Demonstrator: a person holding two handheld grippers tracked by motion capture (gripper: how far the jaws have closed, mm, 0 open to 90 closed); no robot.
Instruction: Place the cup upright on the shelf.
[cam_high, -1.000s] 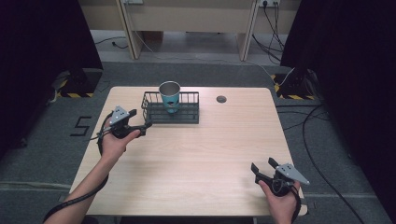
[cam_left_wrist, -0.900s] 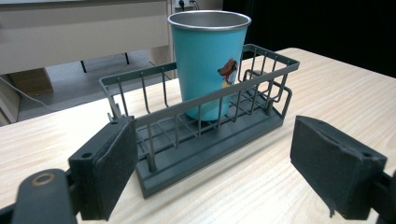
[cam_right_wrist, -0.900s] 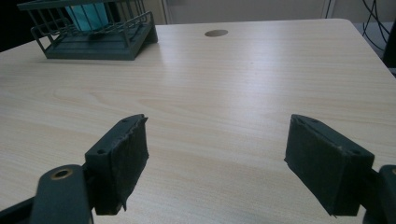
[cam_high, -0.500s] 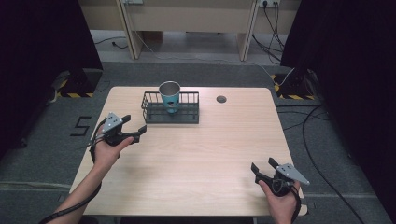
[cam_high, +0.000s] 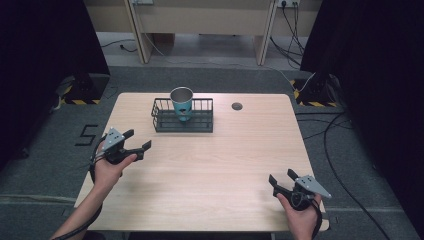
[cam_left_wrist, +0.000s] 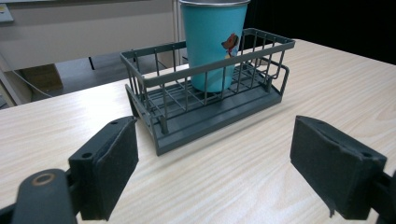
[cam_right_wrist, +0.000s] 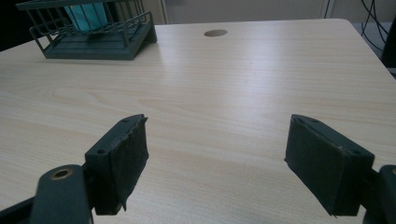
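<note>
Table stock: one wire basket, one cup, two hand-held grippers

High view: we log a teal cup (cam_high: 182, 103) upright in the dark wire basket (cam_high: 183, 123) at the table's (cam_high: 220, 160) far side; left gripper (cam_high: 136, 142) near the left edge, right gripper (cam_high: 282, 179) near the front right corner. Left gripper view: our jaws spread wide, empty, basket ahead. Right gripper view: jaws likewise apart, bare tabletop between

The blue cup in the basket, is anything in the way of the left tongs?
Yes: the basket's wire wall fences the blue cup's lower half. Bare table lies before the open left tongs, and the cup's top clears the rim.
</note>
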